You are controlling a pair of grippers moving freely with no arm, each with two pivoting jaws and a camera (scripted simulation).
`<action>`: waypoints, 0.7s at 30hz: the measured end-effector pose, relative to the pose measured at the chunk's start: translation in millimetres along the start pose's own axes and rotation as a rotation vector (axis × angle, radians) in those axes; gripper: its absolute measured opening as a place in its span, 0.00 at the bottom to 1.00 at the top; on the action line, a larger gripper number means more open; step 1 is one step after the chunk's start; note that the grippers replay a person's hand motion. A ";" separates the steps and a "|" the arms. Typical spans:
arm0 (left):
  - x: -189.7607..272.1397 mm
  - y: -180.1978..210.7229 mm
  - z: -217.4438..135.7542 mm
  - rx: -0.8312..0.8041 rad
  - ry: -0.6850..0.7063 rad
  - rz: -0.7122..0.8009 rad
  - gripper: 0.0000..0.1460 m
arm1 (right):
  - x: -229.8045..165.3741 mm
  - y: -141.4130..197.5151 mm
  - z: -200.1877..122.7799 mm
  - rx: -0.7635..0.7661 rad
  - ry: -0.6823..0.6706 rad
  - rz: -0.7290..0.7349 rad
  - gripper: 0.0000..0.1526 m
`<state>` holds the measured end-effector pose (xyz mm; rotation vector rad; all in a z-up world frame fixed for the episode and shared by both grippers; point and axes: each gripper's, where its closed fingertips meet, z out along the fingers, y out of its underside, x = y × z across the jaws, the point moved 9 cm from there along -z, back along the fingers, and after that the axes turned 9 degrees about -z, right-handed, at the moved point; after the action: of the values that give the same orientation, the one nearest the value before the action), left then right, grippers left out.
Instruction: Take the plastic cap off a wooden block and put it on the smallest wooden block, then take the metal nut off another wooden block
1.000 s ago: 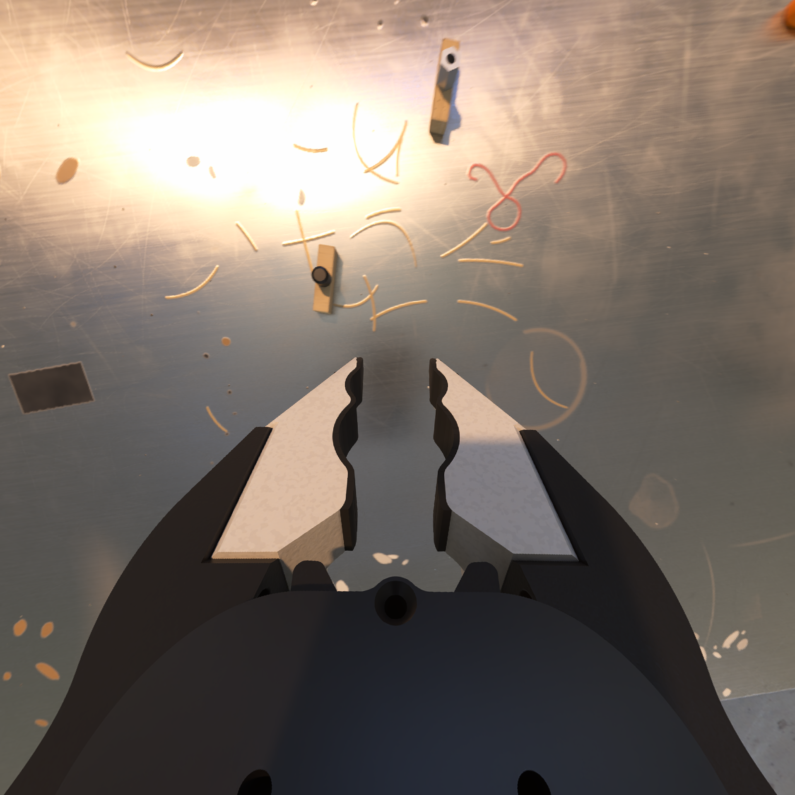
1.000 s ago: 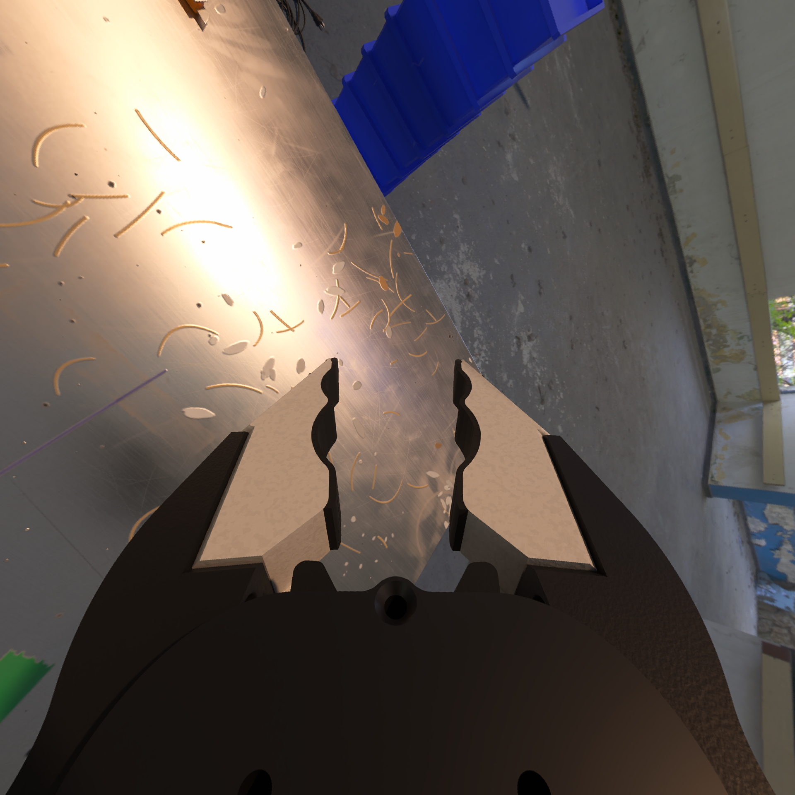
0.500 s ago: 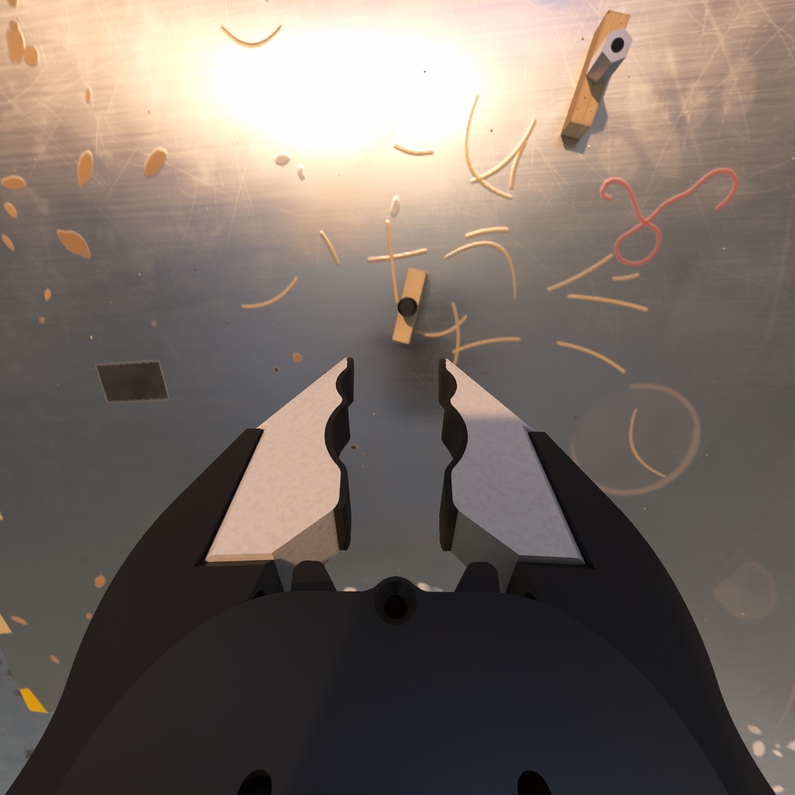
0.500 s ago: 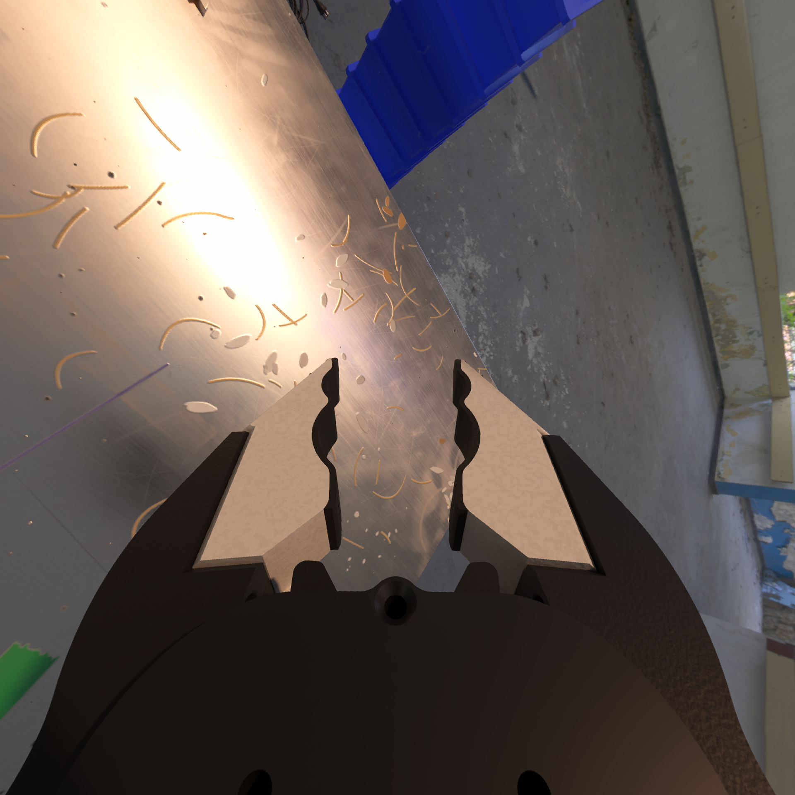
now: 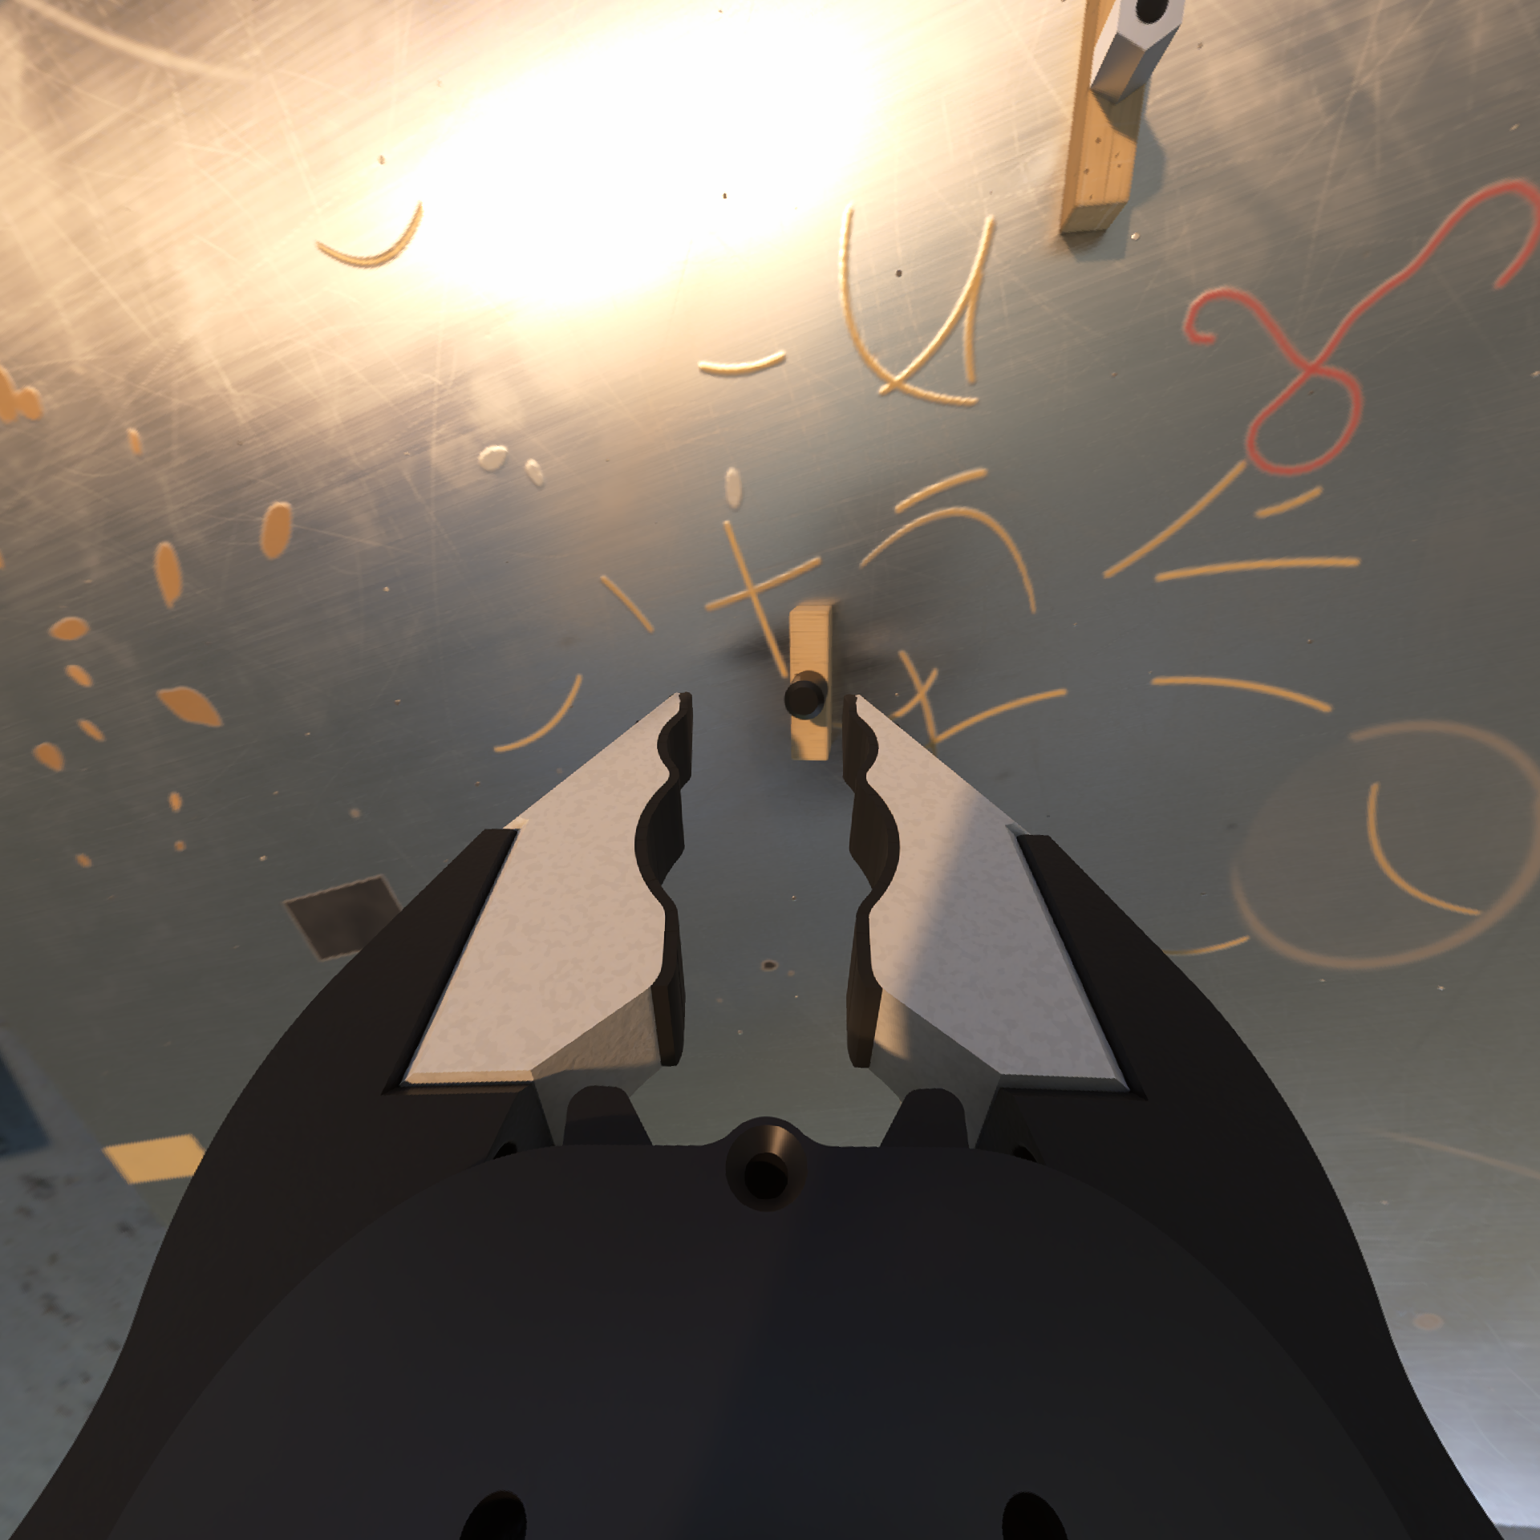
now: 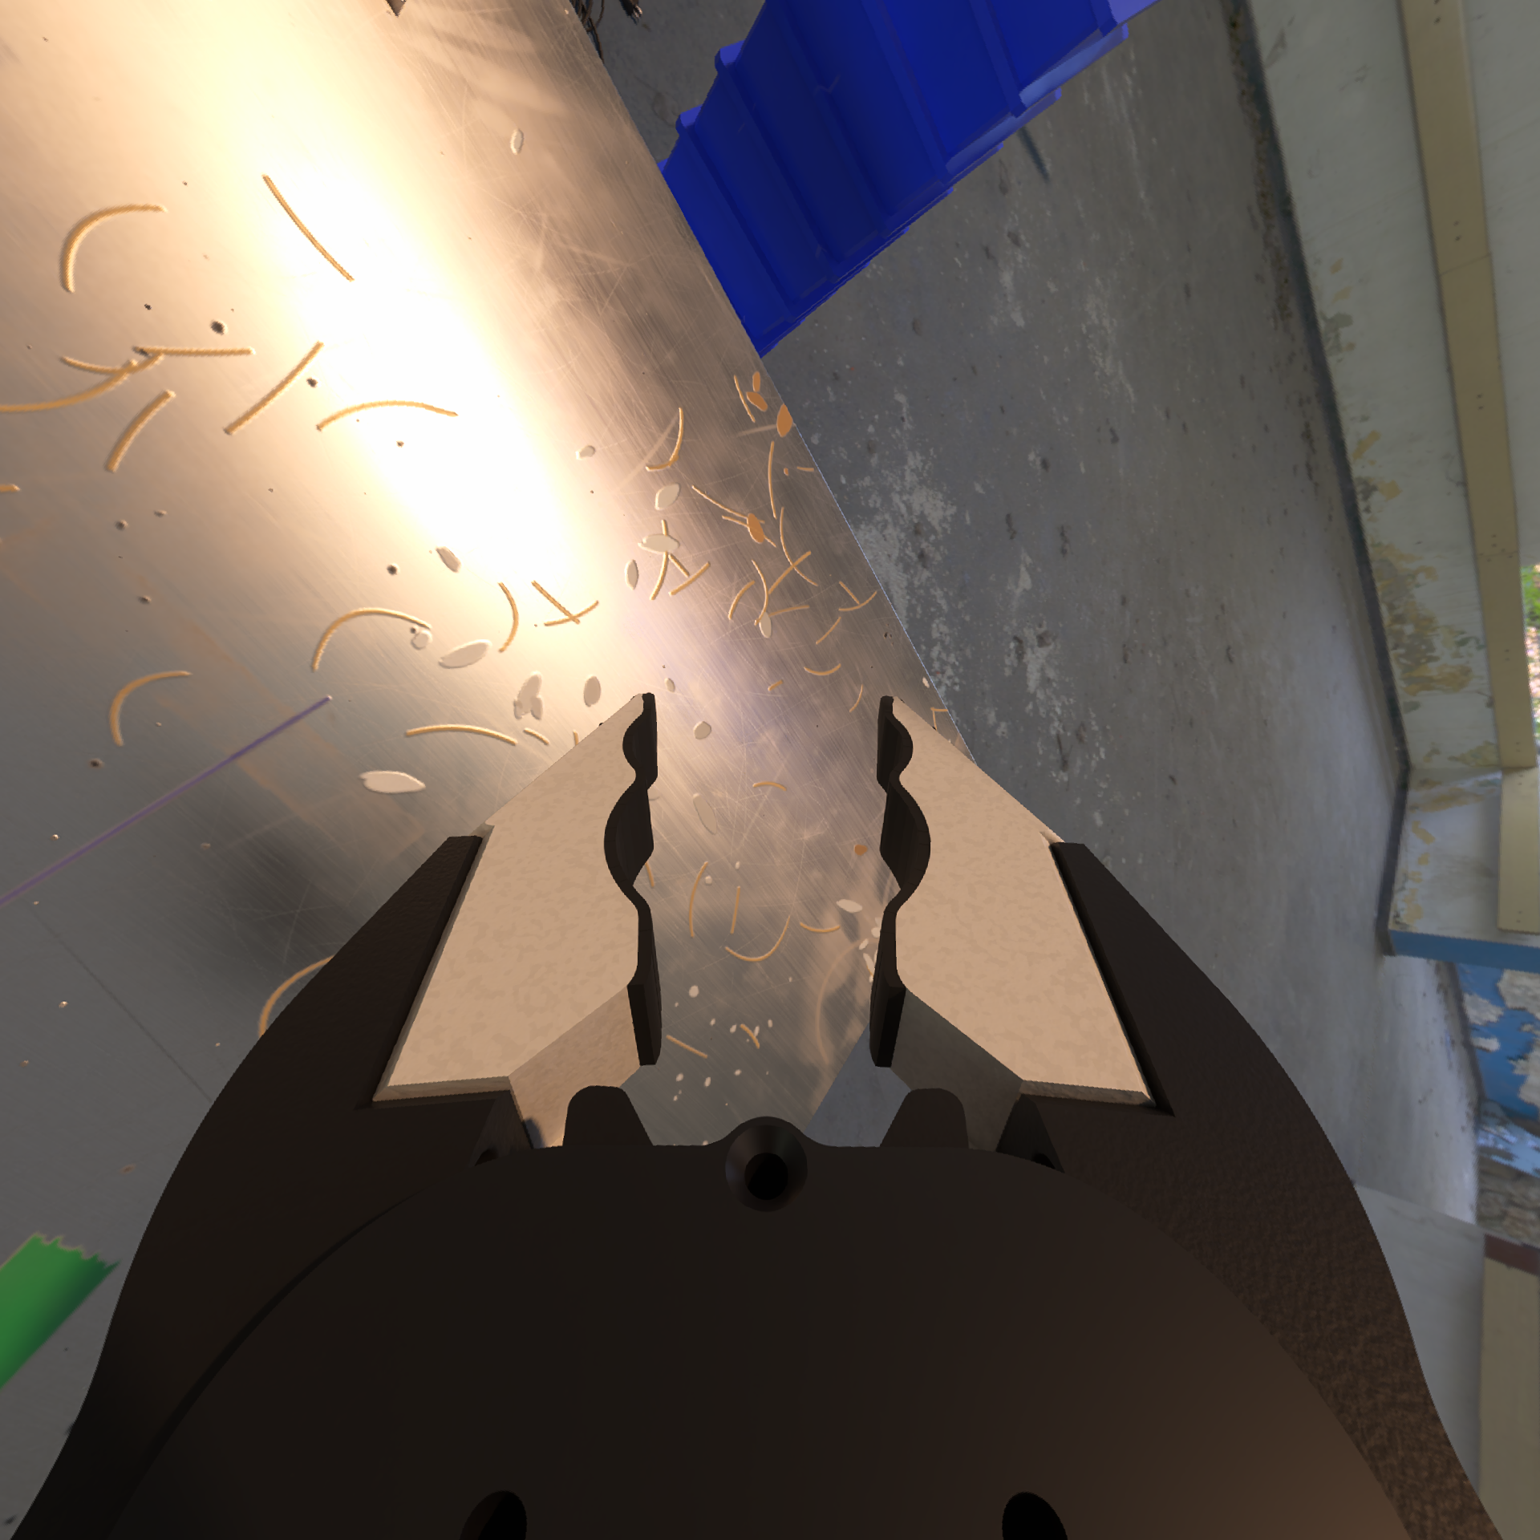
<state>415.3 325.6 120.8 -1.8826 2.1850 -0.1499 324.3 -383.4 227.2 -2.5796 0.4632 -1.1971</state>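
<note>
hovering over a scratched metal table, the left gripper gapes empty, a black cap on a small wooden block just beyond its tips. at 1 o'clock, a metal nut tops a longer block. the right gripper hangs open, holding nothing.

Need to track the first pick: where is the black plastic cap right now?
Left wrist view, centre: the plastic cap sits on a small wooden block, just beyond the open left gripper.
</note>
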 end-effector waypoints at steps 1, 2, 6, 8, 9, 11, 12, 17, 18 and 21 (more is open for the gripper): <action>-0.3 -0.4 1.1 -0.002 0.019 -0.006 0.24 | -0.1 0.0 0.1 -0.001 -0.001 -0.002 0.35; -0.5 -0.6 2.3 -0.005 0.031 -0.011 0.23 | -0.3 -0.1 0.2 -0.003 -0.001 -0.003 0.35; -0.3 1.4 9.4 -0.032 0.021 -0.006 0.23 | -0.8 -0.9 0.0 -0.003 -0.003 -0.009 0.35; 0.2 2.0 12.5 -0.043 0.030 -0.008 0.21 | -1.1 -1.2 0.0 -0.004 -0.004 -0.010 0.35; 0.0 2.0 12.9 -0.035 0.041 -0.015 0.19 | -1.3 -1.2 0.1 -0.004 -0.005 -0.012 0.35; -0.2 2.4 13.6 -0.037 0.054 -0.025 0.17 | -1.7 -1.3 0.3 -0.006 -0.008 -0.016 0.35; -0.1 2.7 13.7 -0.038 0.067 -0.030 0.16 | -1.9 -1.2 0.3 -0.008 -0.009 -0.017 0.35; -0.5 5.0 13.5 -0.050 0.104 -0.063 0.06 | -1.4 -0.3 -1.2 -0.005 -0.004 -0.017 0.35; 0.2 5.7 12.8 -0.047 0.109 -0.063 0.06 | -1.1 0.0 -1.7 -0.003 -0.004 -0.015 0.35; 3.2 6.7 4.3 0.011 0.130 -0.079 0.06 | -0.4 1.0 -2.7 0.000 0.000 -0.012 0.35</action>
<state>409.5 323.9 114.7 -2.0059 2.1873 -0.3072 321.7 -384.5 228.3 -2.5858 0.4478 -1.2013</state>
